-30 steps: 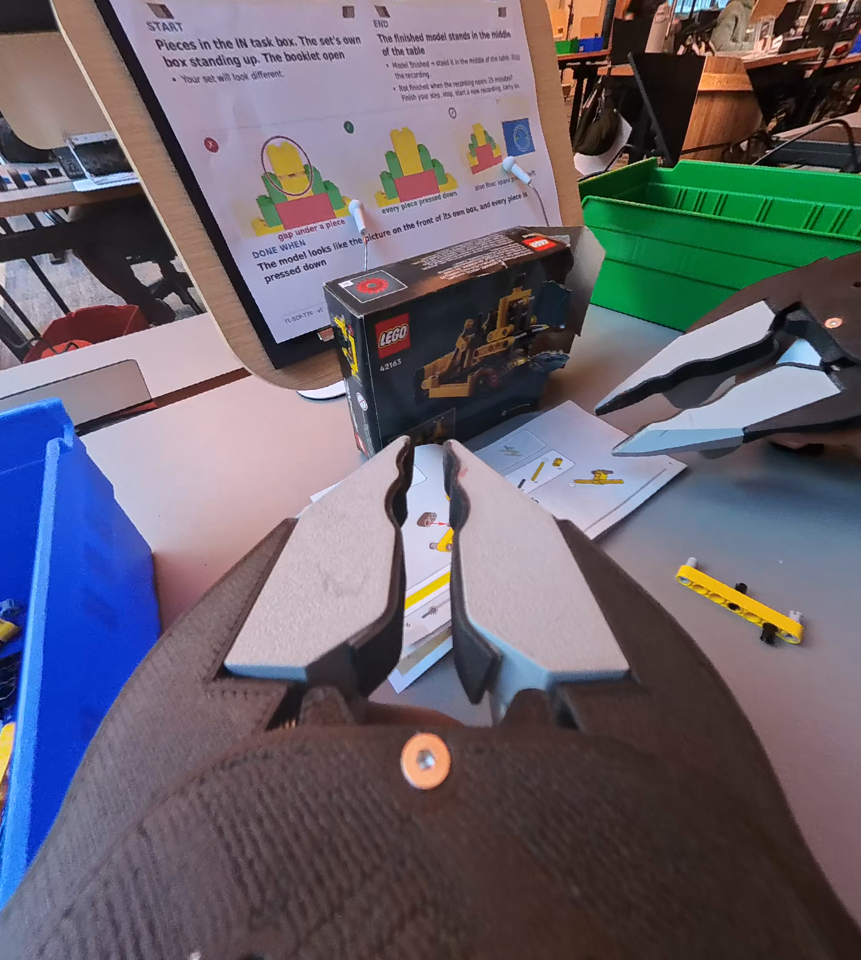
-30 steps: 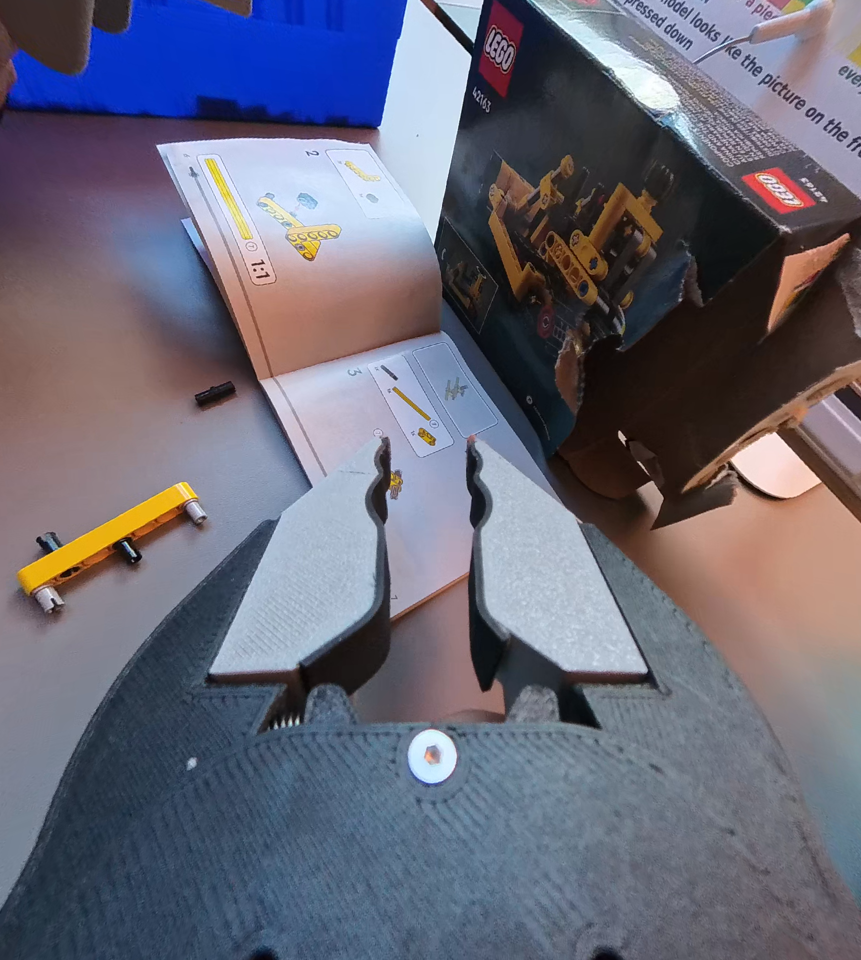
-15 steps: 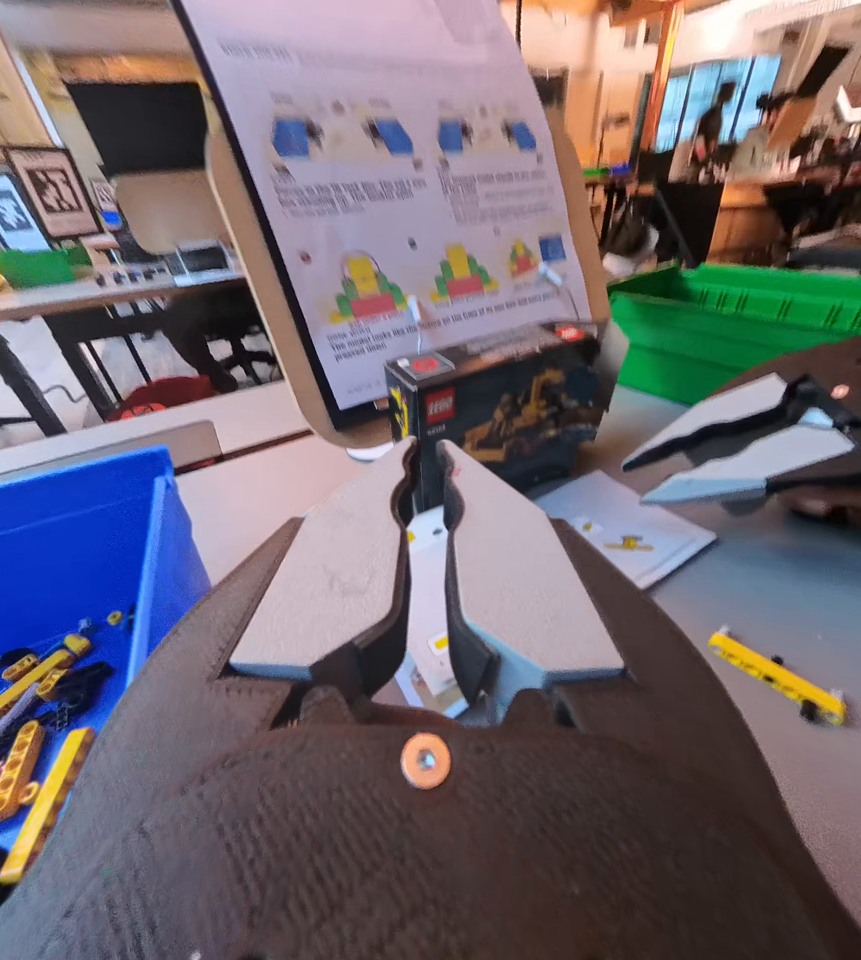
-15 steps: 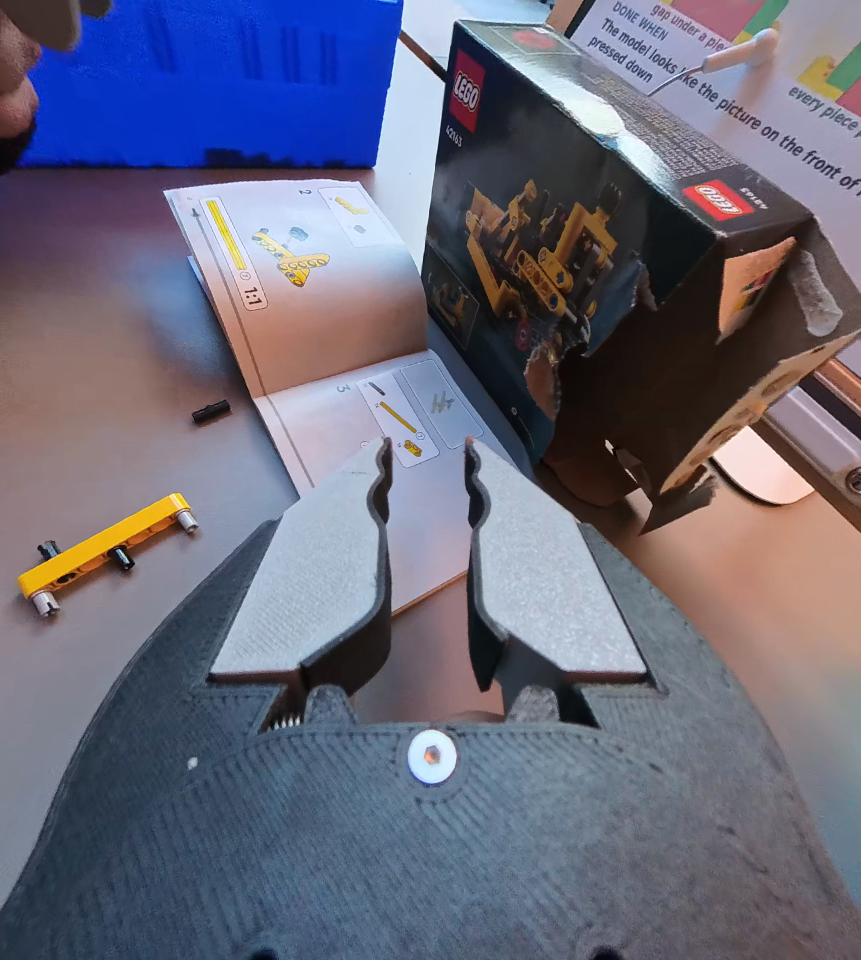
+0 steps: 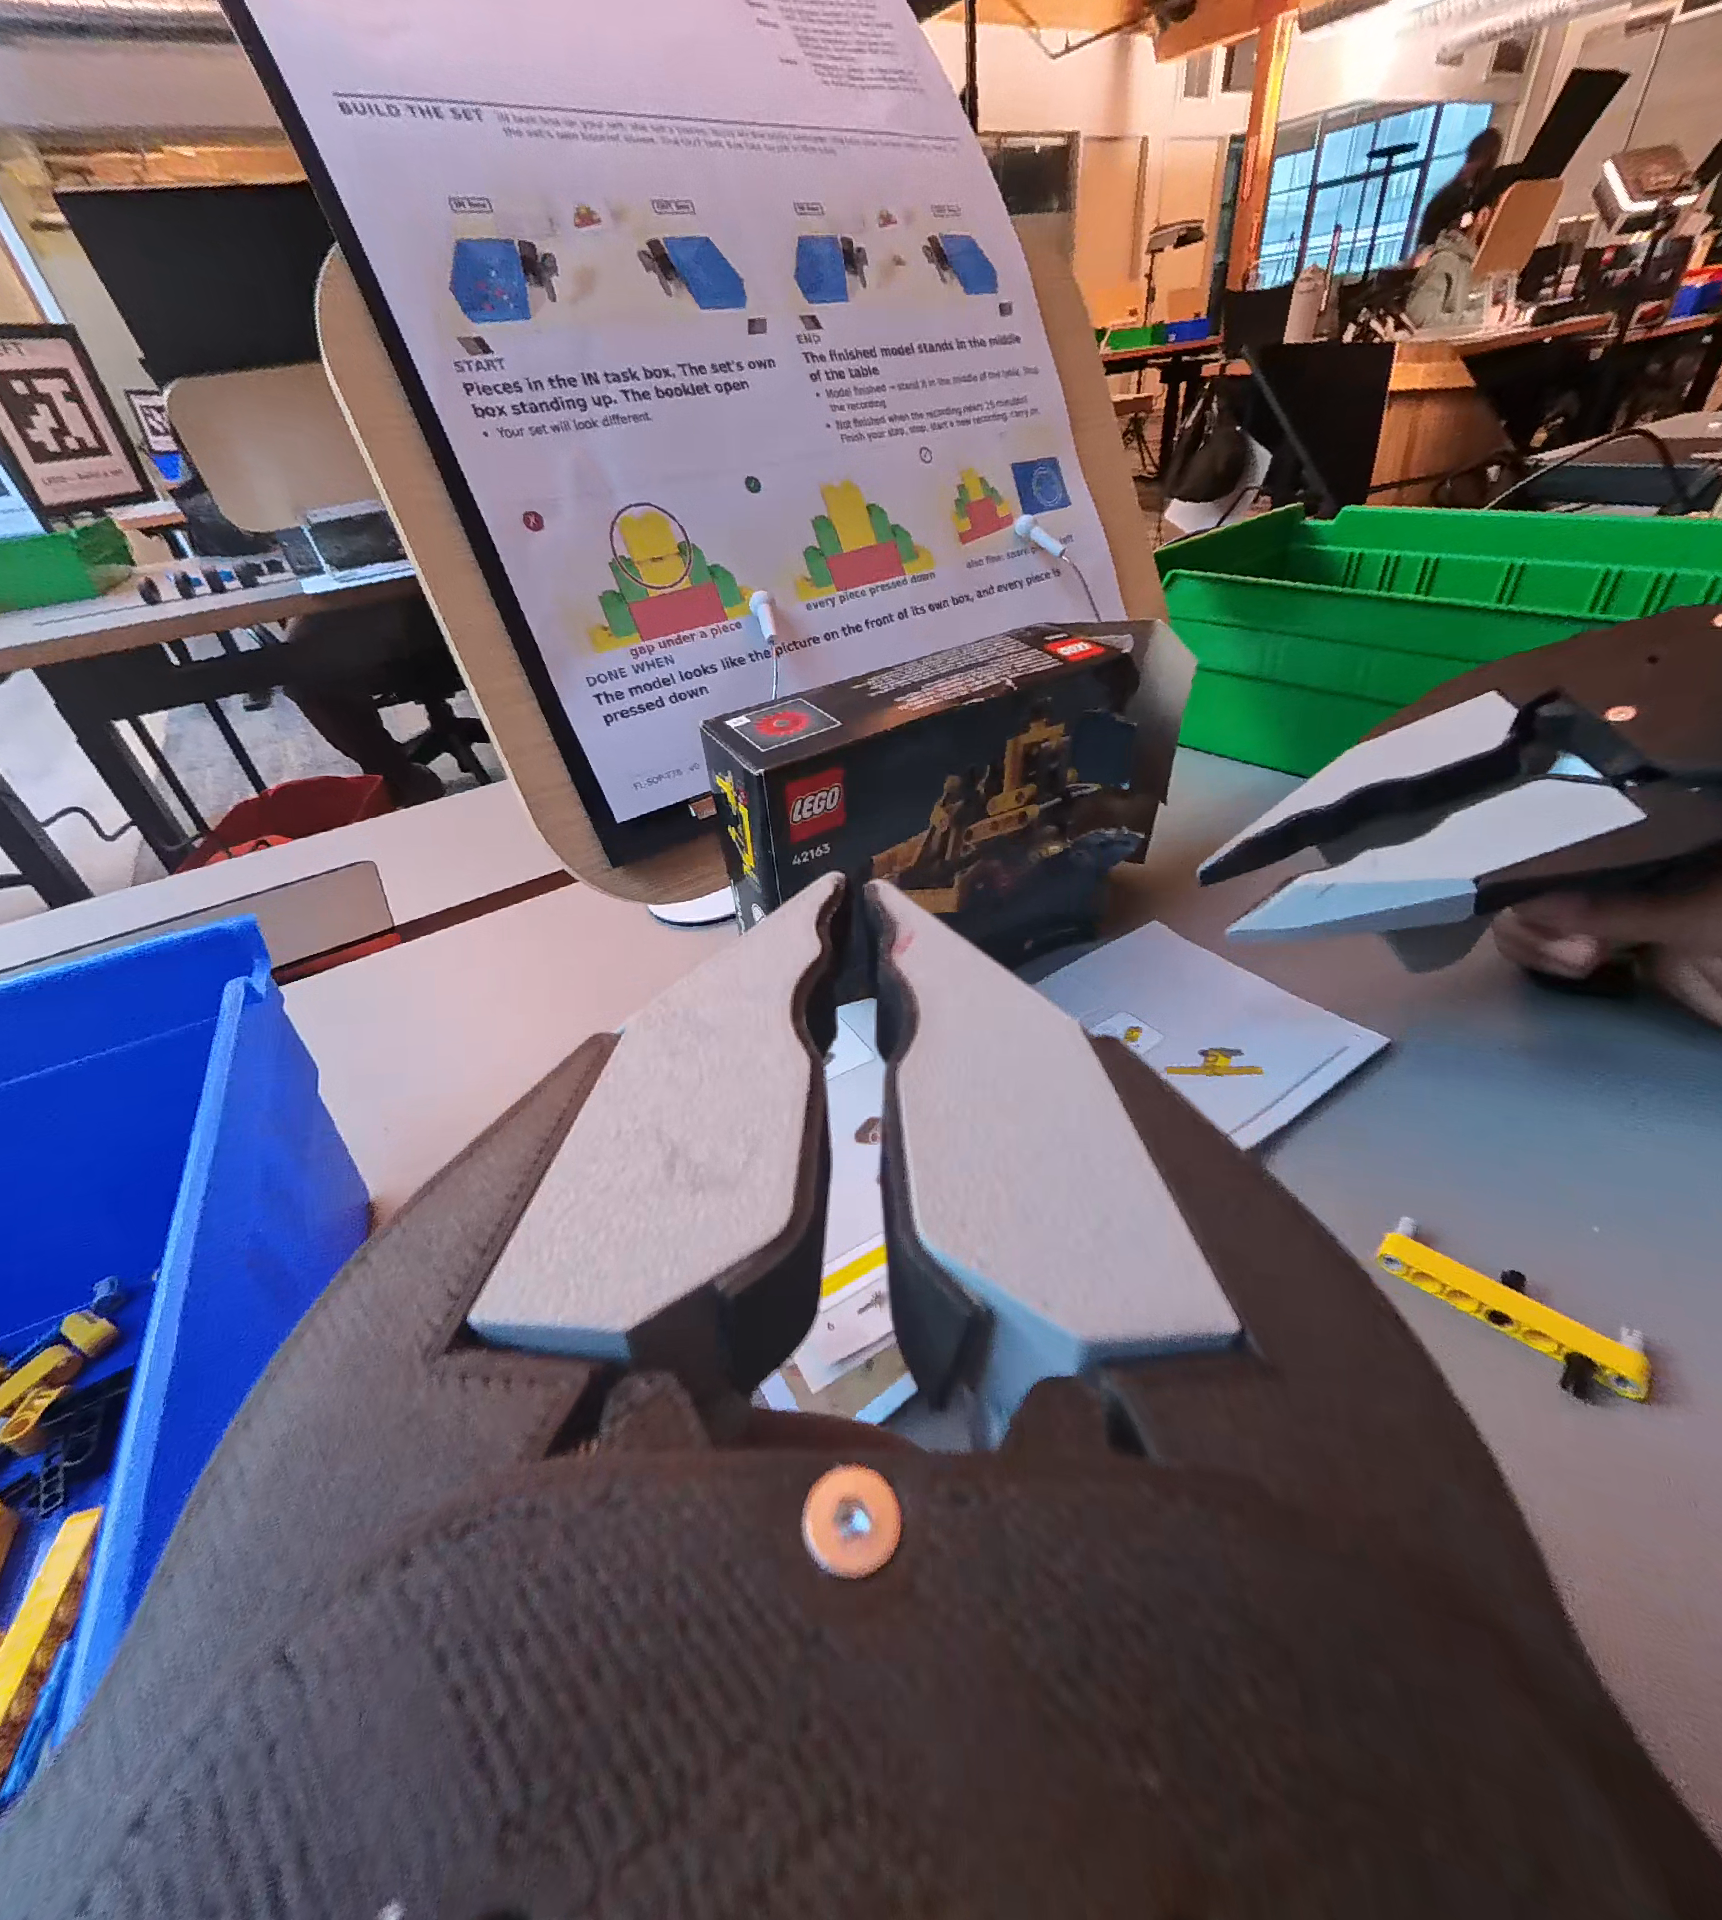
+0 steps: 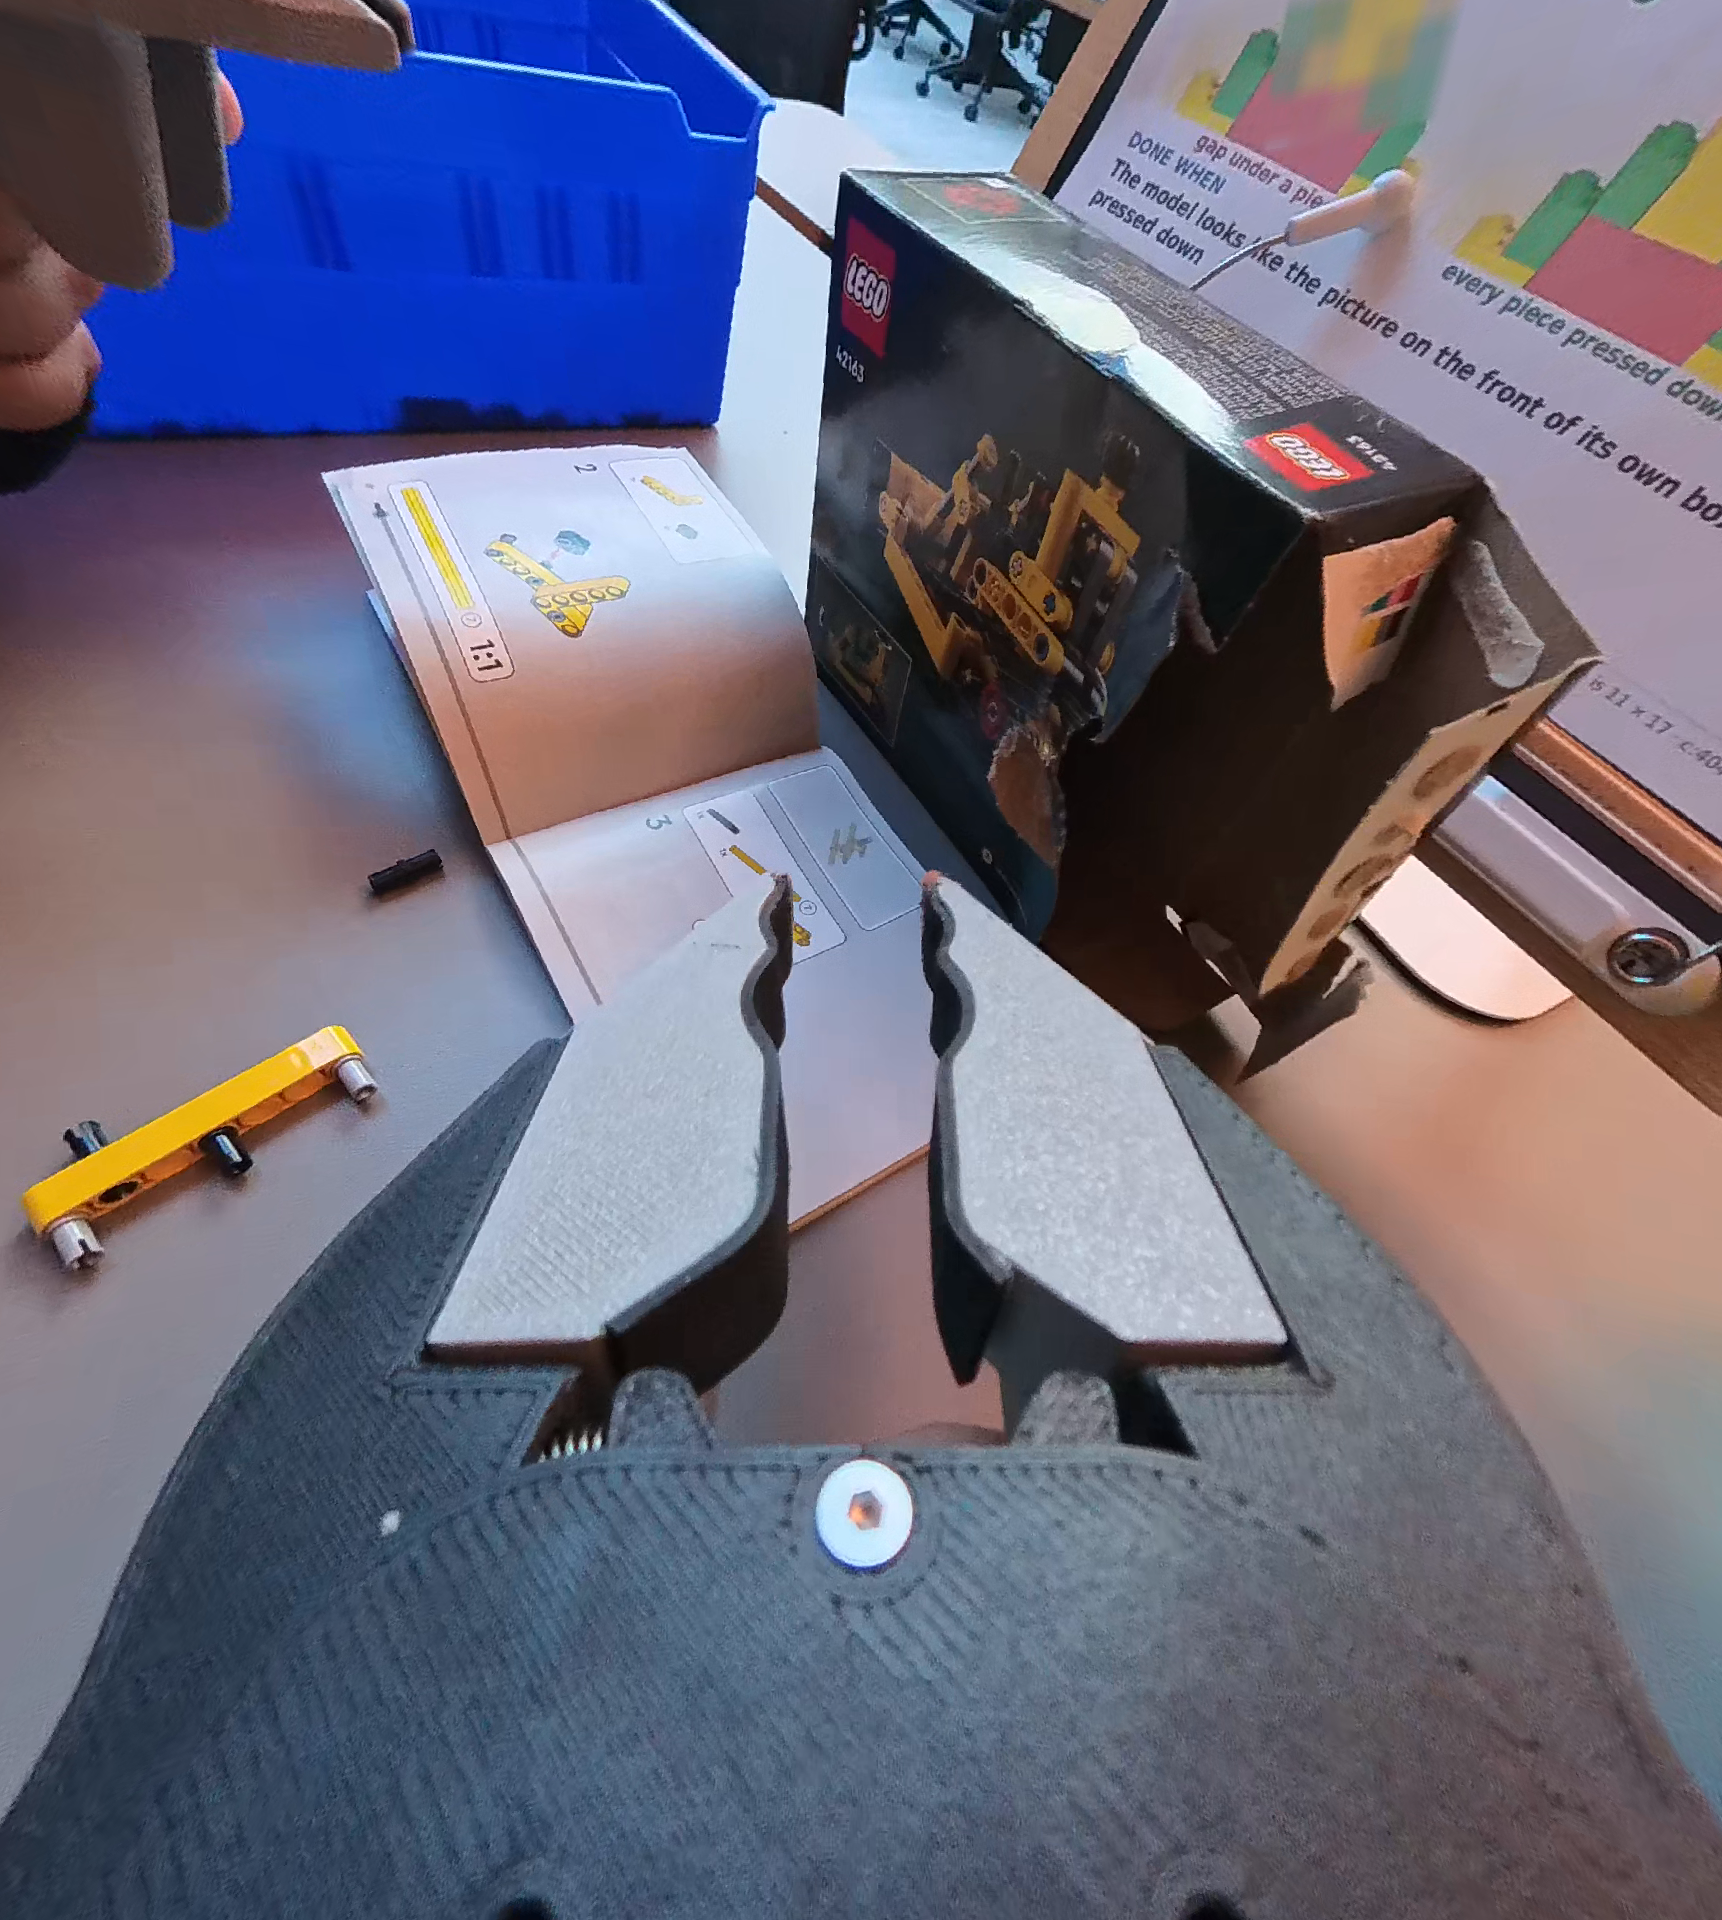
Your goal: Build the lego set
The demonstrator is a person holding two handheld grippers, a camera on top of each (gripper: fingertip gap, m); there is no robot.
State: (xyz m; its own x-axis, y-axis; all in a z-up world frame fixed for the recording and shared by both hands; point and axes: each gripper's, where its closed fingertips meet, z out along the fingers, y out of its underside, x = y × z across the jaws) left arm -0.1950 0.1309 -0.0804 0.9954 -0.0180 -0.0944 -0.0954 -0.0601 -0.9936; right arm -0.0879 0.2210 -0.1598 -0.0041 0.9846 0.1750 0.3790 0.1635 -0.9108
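Left tongs [image 5: 859, 902] have closed to nearly touching tips, empty, raised beside the blue parts bin [image 5: 213, 1143]. Right tongs [image 6: 855, 896] stay spread, empty, over the instruction booklet [image 6: 618, 665]. Yellow beam with pins [image 6: 197, 1138] lies untouched on the tabletop [image 6: 161, 831], near left. Likely next: fetching a part.

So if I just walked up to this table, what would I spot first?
Probably the dark set box with a yellow digger pictured on it, standing behind the open booklet. Next, the bright blue bin of loose pieces on the left, and a yellow beam with pins lying alone on the grey table.
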